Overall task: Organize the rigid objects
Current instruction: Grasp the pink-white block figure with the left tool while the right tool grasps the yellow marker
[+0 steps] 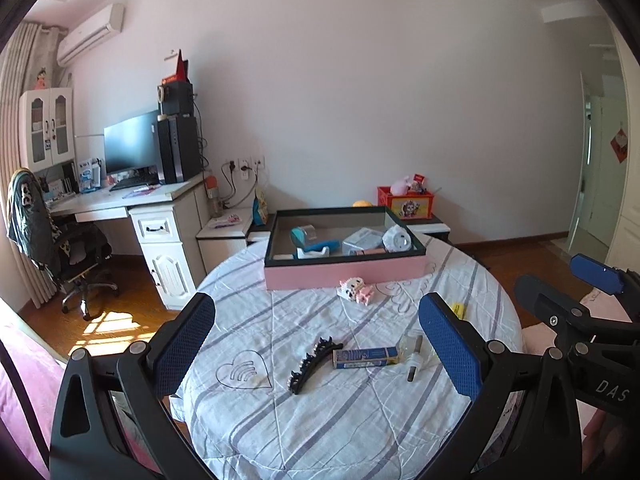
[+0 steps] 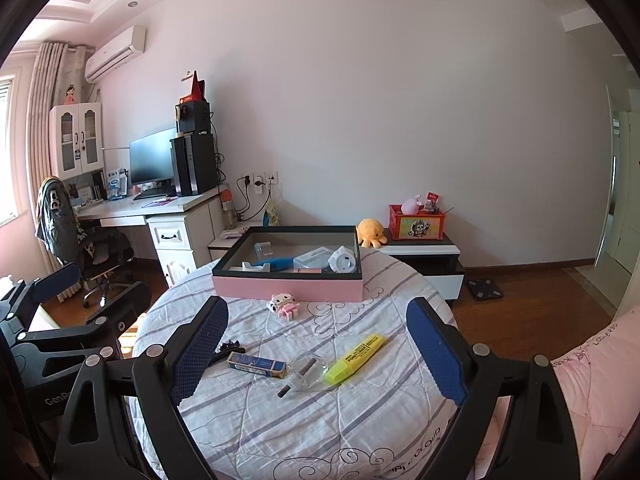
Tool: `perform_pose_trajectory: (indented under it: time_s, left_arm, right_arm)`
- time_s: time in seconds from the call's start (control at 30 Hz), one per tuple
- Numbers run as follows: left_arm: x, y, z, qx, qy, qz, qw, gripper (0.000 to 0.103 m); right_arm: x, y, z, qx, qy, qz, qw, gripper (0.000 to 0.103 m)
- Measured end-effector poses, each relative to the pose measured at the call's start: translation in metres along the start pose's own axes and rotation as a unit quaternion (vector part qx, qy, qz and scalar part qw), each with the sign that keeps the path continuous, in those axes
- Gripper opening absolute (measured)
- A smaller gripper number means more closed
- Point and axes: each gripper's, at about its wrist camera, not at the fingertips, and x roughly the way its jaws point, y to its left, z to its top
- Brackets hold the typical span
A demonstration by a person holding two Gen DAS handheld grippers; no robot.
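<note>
Five loose things lie on my round tabletop (image 2: pixel 280 432), which is covered in a striped white cloth. Seen from my right gripper's camera, a yellow highlighter (image 2: pixel 354 358) lies at about one o'clock from the cloth's middle, tilted up to the right. It looks light, stiff and smooth, so I would pinch it across the barrel near mid-length to keep it from swivelling. Touching its lower end is a small clear bottle (image 2: pixel 306 372) with a dark stick, probably fragile and slippery; I would close on it gently, across its widest part. Just left of that lies a slim blue carton (image 2: pixel 256 364), light and easily crushed, best taken across its narrow sides. At nine o'clock, half hidden behind my blue pad, is a black hair claw (image 1: pixel 310 364), stiff but toothed and awkward; its spine is the safest hold. At twelve o'clock a little pink brick figure (image 2: pixel 285 306) sits just before the pink tray (image 2: pixel 288 289); its blocks might pop apart under a hard squeeze. The tray already holds several items.

My right gripper (image 2: pixel 316 354) is released, jaws wide, nothing between them but cloth below. My left gripper (image 1: pixel 316 354) is likewise spread wide and empty, near the claw and carton.
</note>
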Motion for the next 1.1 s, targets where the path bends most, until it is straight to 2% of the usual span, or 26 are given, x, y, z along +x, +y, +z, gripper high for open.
perform_pose_trajectory:
  time_s: [0.2, 0.37, 0.53, 0.77, 0.87, 0.93, 1.0, 1.07, 1.1]
  left_arm:
    - [0.051, -0.009, -0.023, 0.015, 0.065, -0.006, 0.9978, 0.103]
    - [0.084, -0.012, -0.038, 0.021, 0.107, -0.001, 0.994, 0.103]
    - [0.106, -0.009, -0.041, 0.016, 0.126, 0.0, 0.9919, 0.103]
    - [0.13, -0.006, -0.034, 0.022, 0.135, 0.007, 0.9906, 0.103]
    - [0.141, -0.004, -0.03, 0.02, 0.139, 0.008, 0.99, 0.103]
    - [0.15, -0.003, -0.027, 0.016, 0.146, 0.004, 0.9892, 0.103]
    - [0.159, -0.002, -0.024, 0.01, 0.152, -0.005, 0.9884, 0.103]
    - [0.169, -0.002, -0.021, 0.003, 0.162, -0.01, 0.9868, 0.103]
    - [0.175, -0.004, -0.02, 0.001, 0.167, -0.014, 0.9859, 0.103]
  right_arm:
    - [0.051, -0.019, -0.026, 0.02, 0.064, -0.015, 0.998, 0.092]
    - [0.096, -0.042, -0.052, 0.042, 0.121, -0.041, 0.991, 0.092]
    - [0.134, -0.06, -0.069, 0.067, 0.159, -0.047, 0.984, 0.092]
    - [0.181, -0.065, -0.068, 0.071, 0.2, -0.034, 0.977, 0.091]
    - [0.195, -0.059, -0.067, 0.046, 0.215, -0.029, 0.975, 0.074]
    - [0.201, -0.054, -0.066, 0.02, 0.219, -0.026, 0.975, 0.066]
    - [0.206, -0.054, -0.063, 0.005, 0.216, -0.02, 0.976, 0.043]
    - [0.211, -0.058, -0.059, -0.006, 0.216, -0.014, 0.976, 0.029]
    - [0.213, -0.062, -0.057, -0.003, 0.216, -0.01, 0.976, 0.025]
